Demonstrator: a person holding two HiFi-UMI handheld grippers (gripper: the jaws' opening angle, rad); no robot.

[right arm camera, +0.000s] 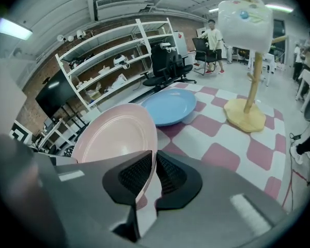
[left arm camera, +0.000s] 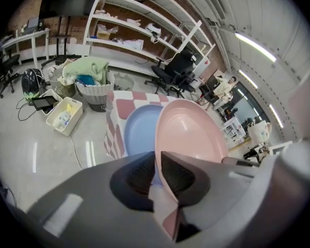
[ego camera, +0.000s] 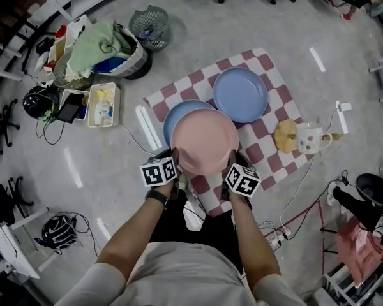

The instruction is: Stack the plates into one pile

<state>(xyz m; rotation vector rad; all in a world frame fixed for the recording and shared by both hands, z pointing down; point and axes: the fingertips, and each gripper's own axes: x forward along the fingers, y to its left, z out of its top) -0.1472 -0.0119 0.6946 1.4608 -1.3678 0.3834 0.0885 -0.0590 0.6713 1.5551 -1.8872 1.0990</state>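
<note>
Red-and-white checked cloth [ego camera: 268, 139] lies spread on the floor [ego camera: 102, 171], and above its near edge we hold the pink plate [ego camera: 204, 140] between both grippers. Our left gripper [ego camera: 175, 154] has its jaws clenched on the plate's left rim; the left gripper view shows that rim running between the two ribbed pads. Our right gripper [ego camera: 232, 159] grasps the opposite rim the same way, jaws clamped on it. Beneath the pink plate, partly covered by it, a near blue plate [ego camera: 173, 118] lies on the cloth; we cannot tell whether the two touch. A far blue plate [ego camera: 240, 94] lies on the cloth near it. At the cloth's right edge a wooden stand [ego camera: 285, 136] carries a white mug [ego camera: 309, 138].
</note>
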